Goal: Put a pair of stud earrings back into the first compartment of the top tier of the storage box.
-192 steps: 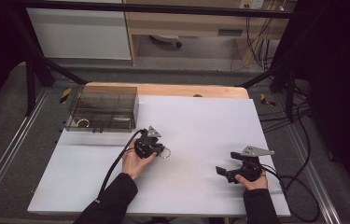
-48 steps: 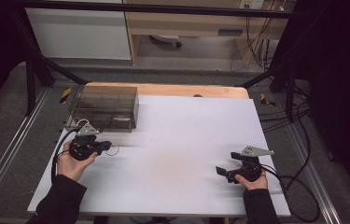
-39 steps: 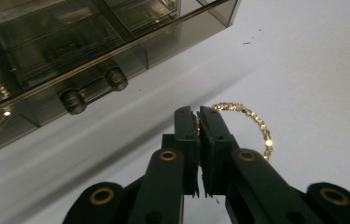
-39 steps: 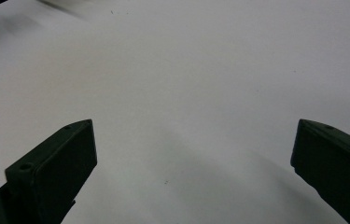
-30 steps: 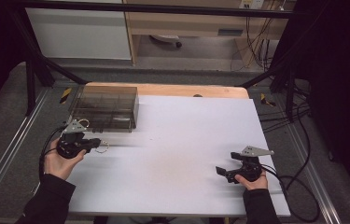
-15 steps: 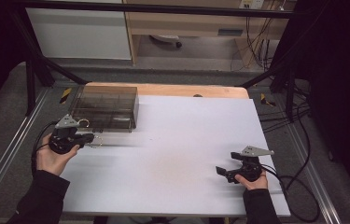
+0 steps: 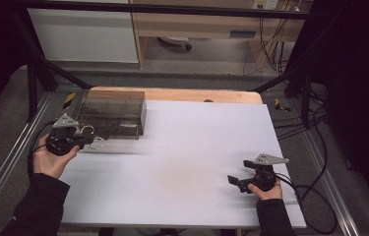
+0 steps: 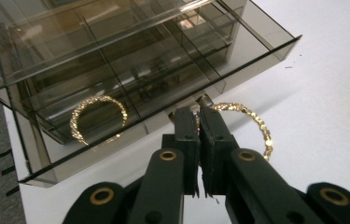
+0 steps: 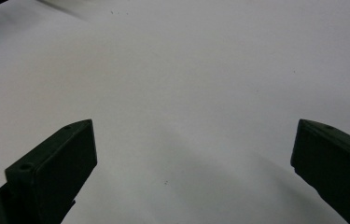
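Left tool (image 8: 197,122) pinches a gold bracelet (image 8: 249,123) beside the organizer box (image 8: 130,70); it could snag the drawer edge. Right tool (image 9: 191,172) rests open.

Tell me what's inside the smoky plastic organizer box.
One gold bracelet lies in a front compartment of the box; the other visible compartments look empty. The rear ones are too dim to tell.

The left gripper (image 8: 197,122) is raised at the table's (image 7: 182,147) left edge, jaws pinched together. The right gripper (image 7: 237,181) rests near its right front corner, jaws wide apart.
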### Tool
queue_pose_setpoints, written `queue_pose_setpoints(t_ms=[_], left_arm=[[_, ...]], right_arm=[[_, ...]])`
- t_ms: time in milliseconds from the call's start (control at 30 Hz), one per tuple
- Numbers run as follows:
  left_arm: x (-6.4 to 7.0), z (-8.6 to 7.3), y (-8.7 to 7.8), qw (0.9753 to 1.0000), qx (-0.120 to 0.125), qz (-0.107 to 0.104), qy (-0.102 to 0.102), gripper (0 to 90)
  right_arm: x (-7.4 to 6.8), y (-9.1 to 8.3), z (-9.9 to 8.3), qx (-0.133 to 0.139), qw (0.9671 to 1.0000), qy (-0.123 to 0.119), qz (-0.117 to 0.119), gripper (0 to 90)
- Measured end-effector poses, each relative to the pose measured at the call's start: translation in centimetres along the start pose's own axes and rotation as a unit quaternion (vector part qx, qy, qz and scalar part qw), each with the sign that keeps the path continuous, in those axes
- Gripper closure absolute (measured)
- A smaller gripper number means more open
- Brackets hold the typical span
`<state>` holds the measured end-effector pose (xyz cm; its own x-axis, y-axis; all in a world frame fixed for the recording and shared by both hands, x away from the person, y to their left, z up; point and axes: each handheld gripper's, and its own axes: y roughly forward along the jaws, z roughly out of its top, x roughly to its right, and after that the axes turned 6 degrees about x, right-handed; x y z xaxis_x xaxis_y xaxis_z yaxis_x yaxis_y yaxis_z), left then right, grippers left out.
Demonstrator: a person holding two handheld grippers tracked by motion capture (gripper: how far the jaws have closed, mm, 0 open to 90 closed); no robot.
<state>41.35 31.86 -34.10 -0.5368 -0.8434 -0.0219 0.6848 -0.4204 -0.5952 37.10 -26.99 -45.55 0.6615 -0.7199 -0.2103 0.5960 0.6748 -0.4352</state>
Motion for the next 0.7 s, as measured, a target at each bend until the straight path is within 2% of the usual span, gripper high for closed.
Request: queue_pose_setpoints(t_ms=[133, 700], left_arm=[[-0.3, 0.5, -0.1, 1.0000, 0.002, 0.006, 0.003, 86.4], [-2.5, 1.6, -0.2, 0.9993, 0.005, 0.033, -0.014, 86.4]], right_arm=[[0.0, 0.0, 0.0, 0.000, 1.0000, 0.000, 0.000, 0.7], [0.0, 0.0, 0.0, -0.001, 1.0000, 0.001, 0.000, 0.7]])
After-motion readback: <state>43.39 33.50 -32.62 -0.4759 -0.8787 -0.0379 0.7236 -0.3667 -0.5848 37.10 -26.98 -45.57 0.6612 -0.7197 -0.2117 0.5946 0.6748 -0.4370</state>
